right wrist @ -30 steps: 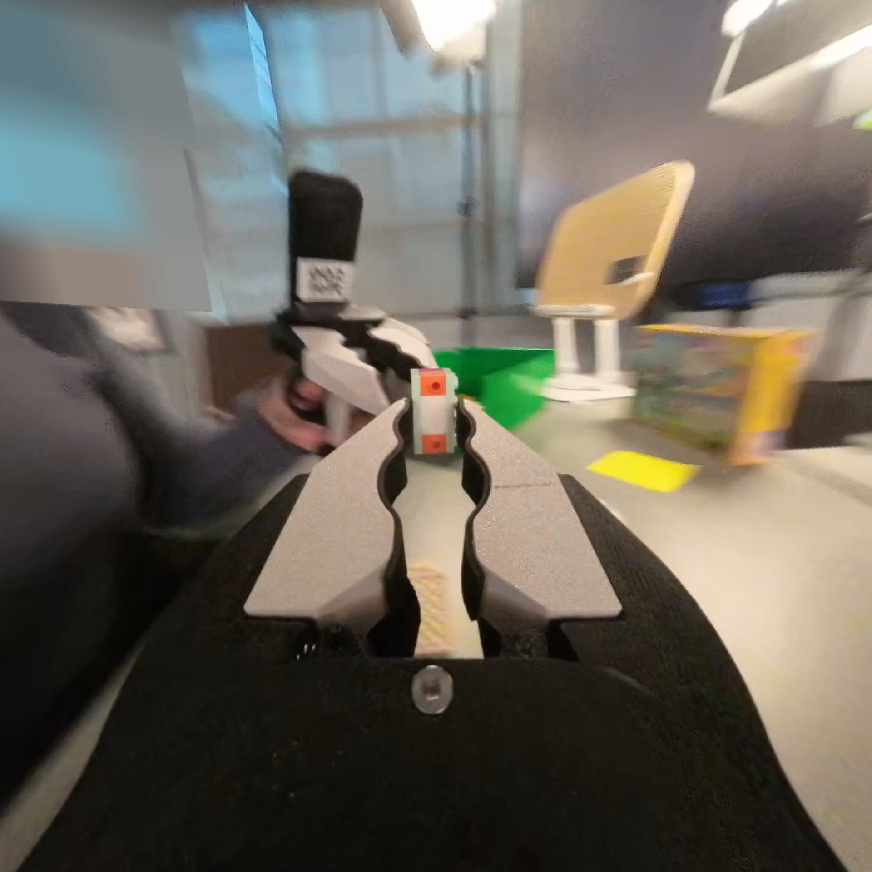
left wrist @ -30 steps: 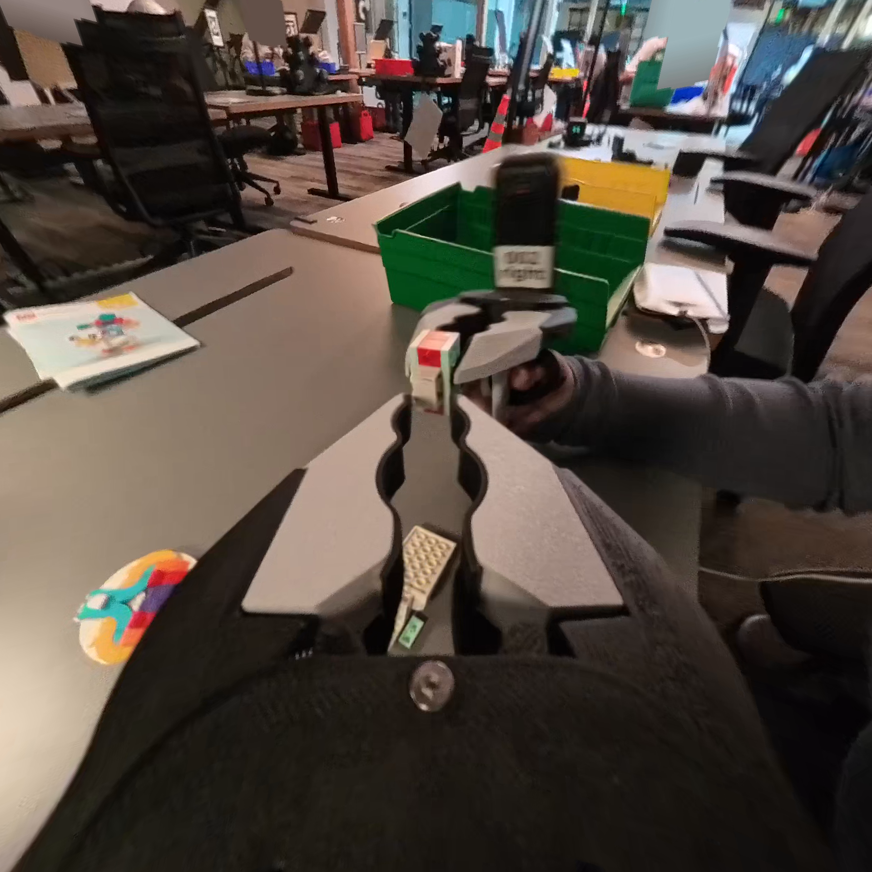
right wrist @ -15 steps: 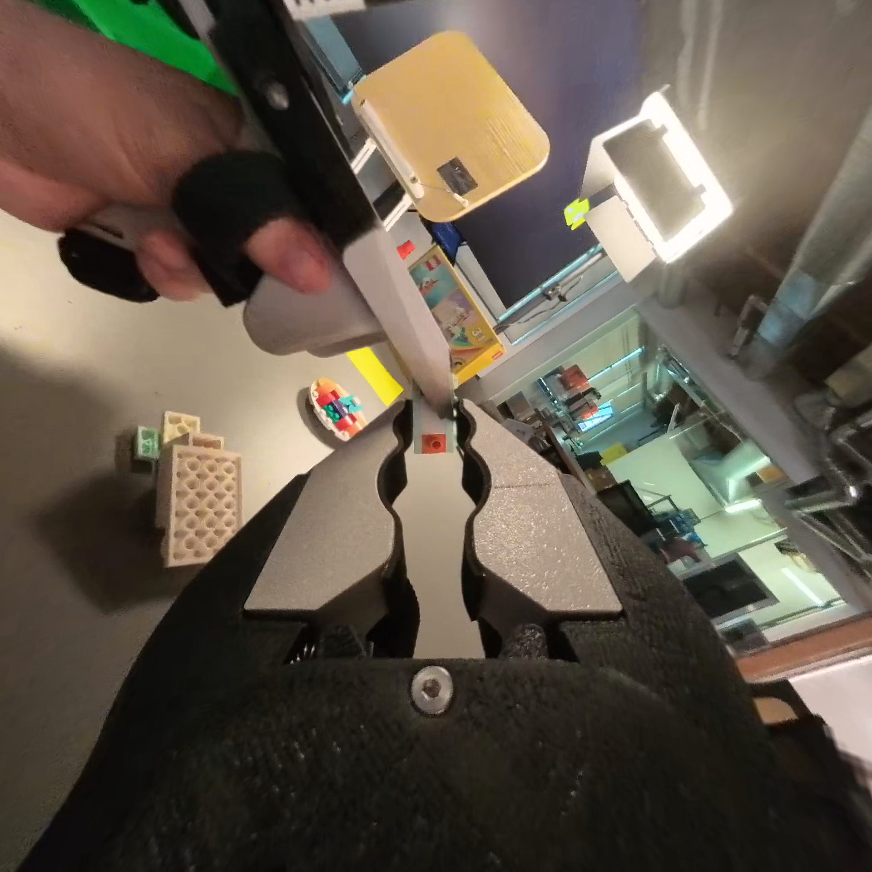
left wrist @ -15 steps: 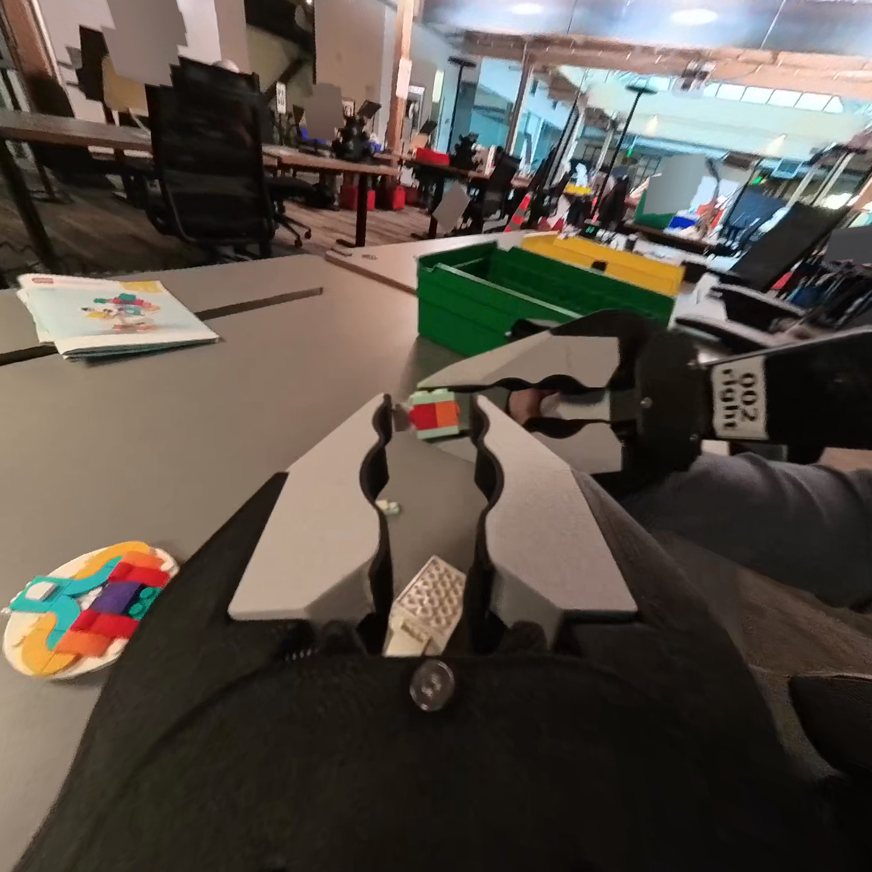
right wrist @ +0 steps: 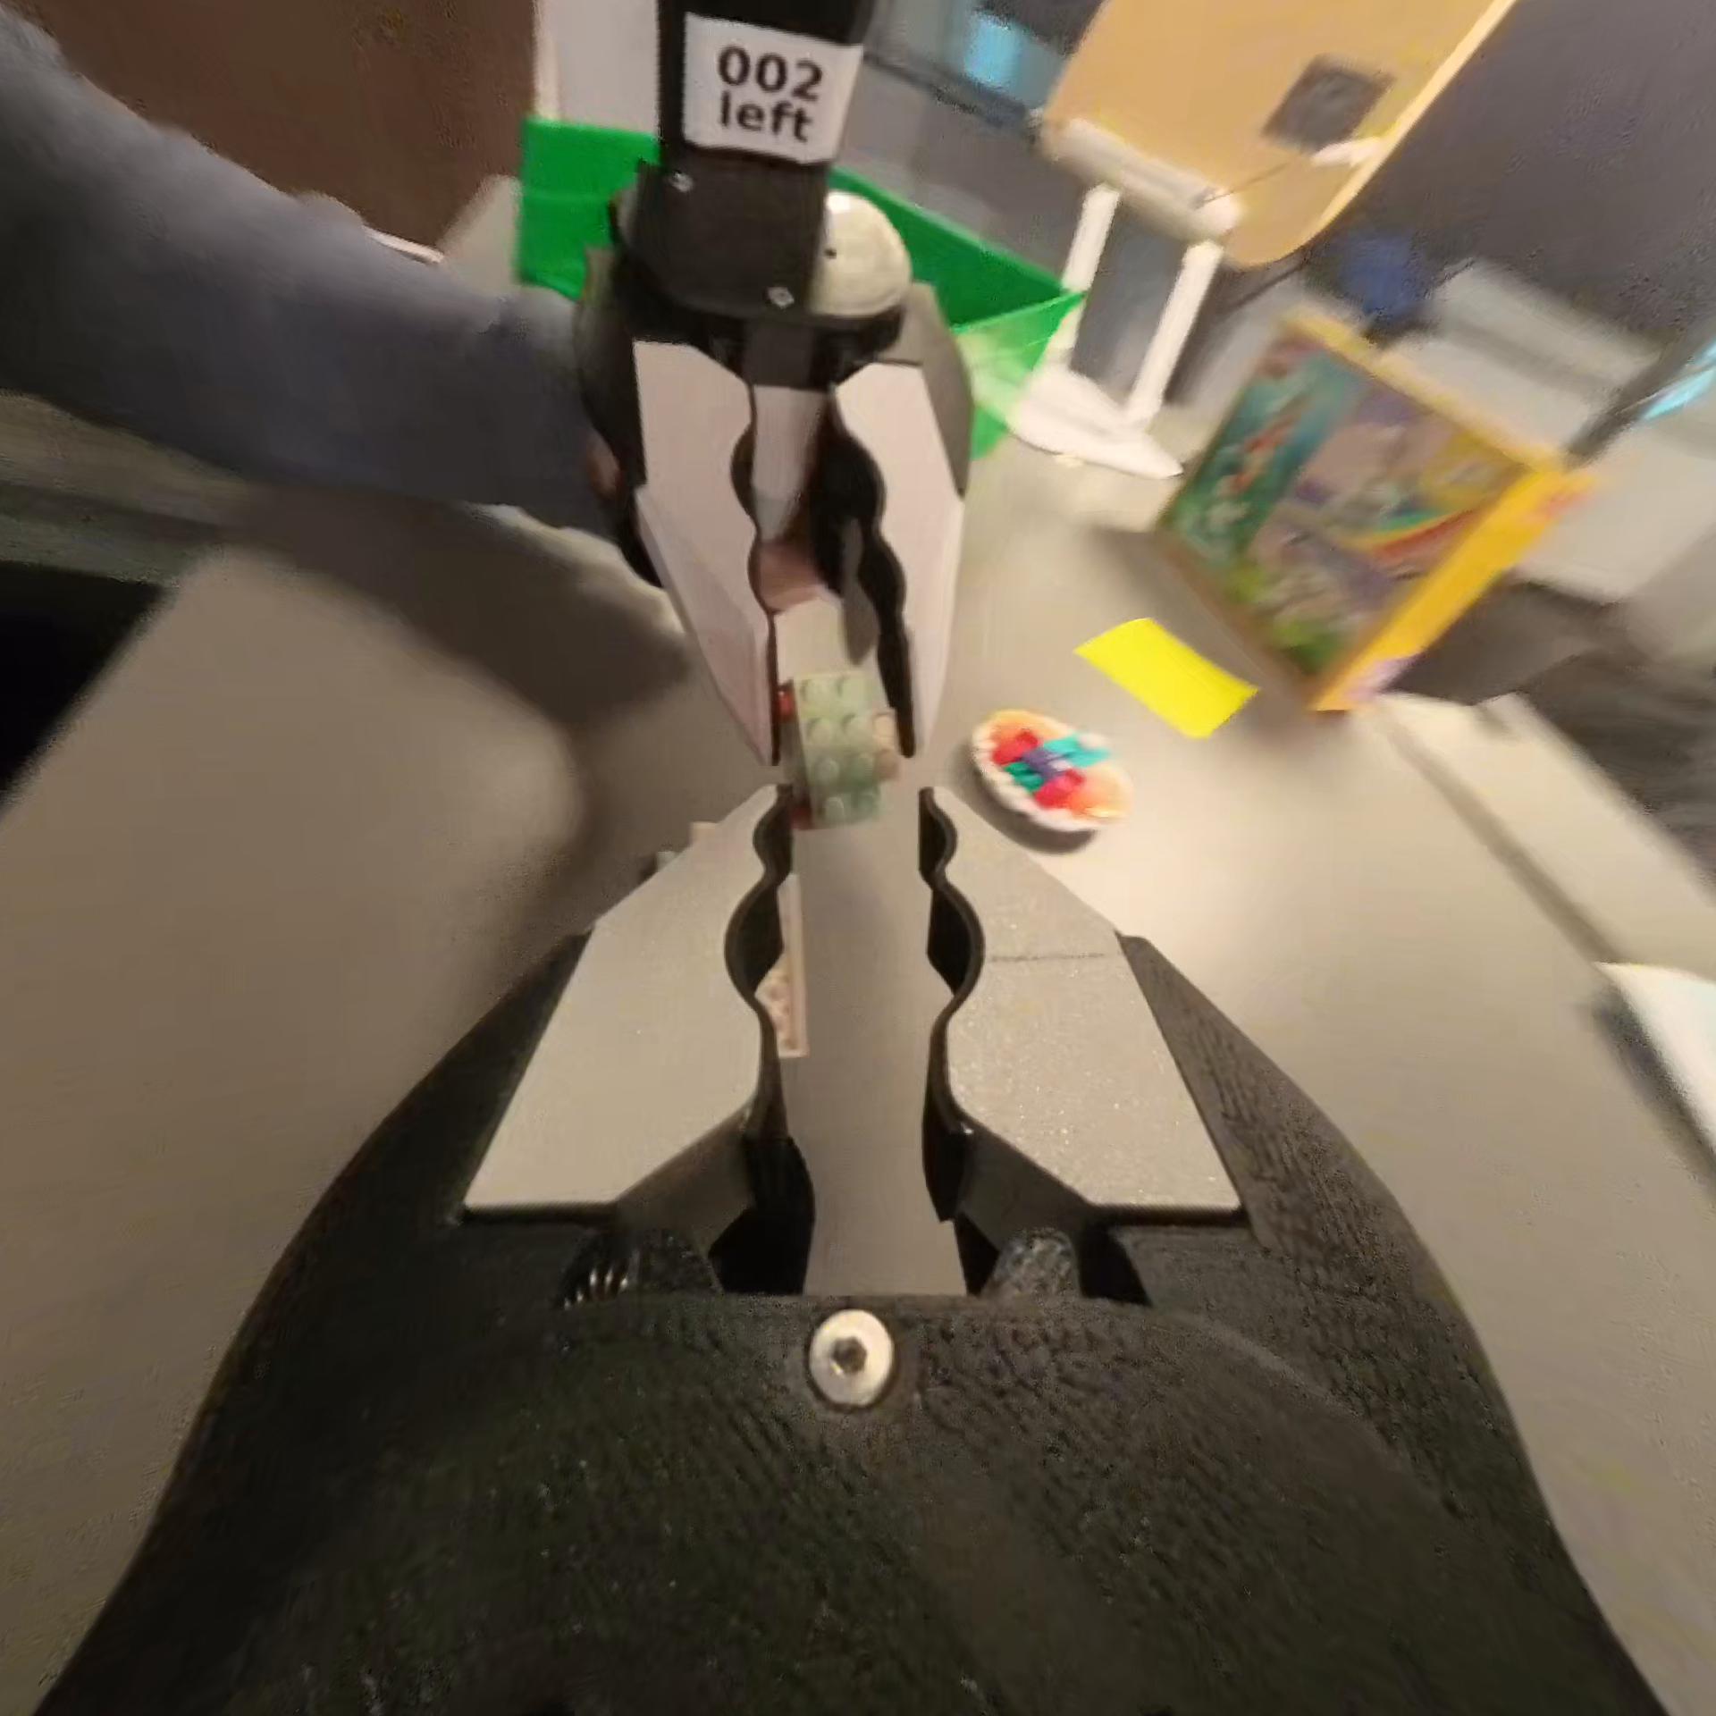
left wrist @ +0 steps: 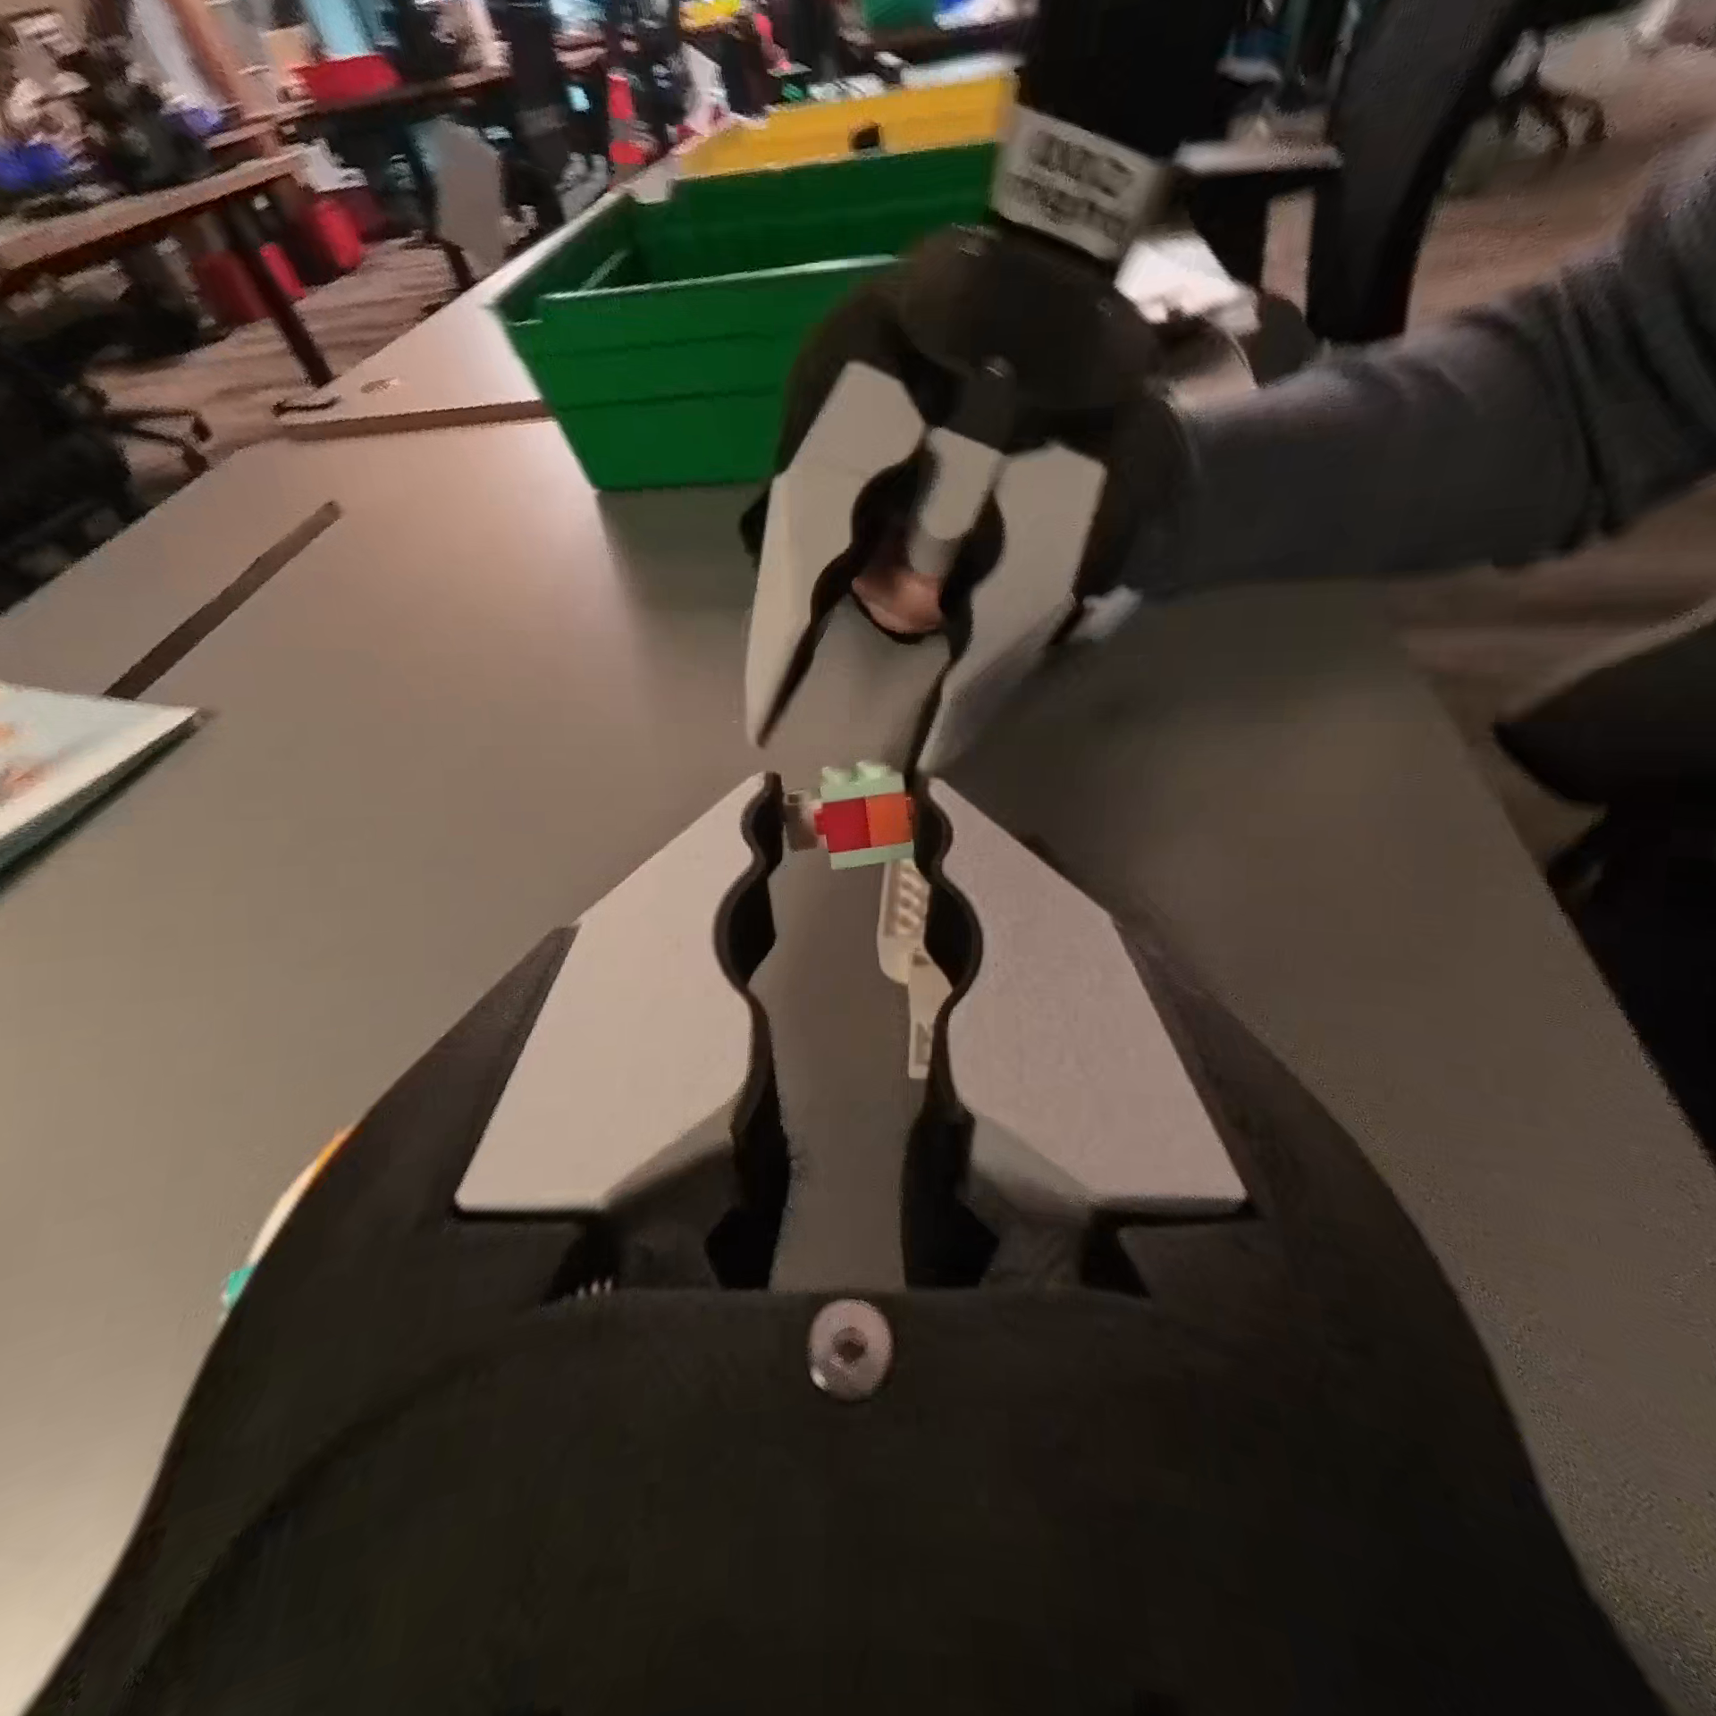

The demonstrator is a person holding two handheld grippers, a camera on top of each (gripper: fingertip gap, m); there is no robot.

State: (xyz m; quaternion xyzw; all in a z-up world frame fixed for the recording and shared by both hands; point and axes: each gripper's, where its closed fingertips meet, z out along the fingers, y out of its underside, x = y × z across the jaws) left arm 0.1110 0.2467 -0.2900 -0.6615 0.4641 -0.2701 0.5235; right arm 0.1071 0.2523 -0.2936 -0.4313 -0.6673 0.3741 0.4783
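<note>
A small brick assembly [left wrist: 864, 822], mint green with red and orange sides, is held above the grey table [left wrist: 418, 696] between the tips of my left gripper [left wrist: 847, 799]. In the right wrist view the assembly [right wrist: 840, 752] shows its studded mint face, held in the left gripper [right wrist: 836, 743]. My right gripper [right wrist: 852, 803] faces the left one tip to tip. Its jaws stand apart just short of the assembly, and it holds nothing. It also shows in the left wrist view [left wrist: 845, 752]. A white studded plate [left wrist: 905, 929] lies on the table below.
A green bin [left wrist: 669, 371] and a yellow bin [left wrist: 854, 121] stand at the far side. A booklet [left wrist: 65, 752] lies at the left. A round dish of coloured bricks [right wrist: 1049, 771], a yellow sheet [right wrist: 1165, 673] and a picture box [right wrist: 1346, 520] are to the right. Less than 4 cm separates the two grippers' tips. The right tips stand about 5 centimetres off the white studded plate [left wrist: 905, 929].
The brick assembly was in my right gripper; now my left gripper holds it and the right one has opened and drawn back a little. Both grippers have turned to face each other.
</note>
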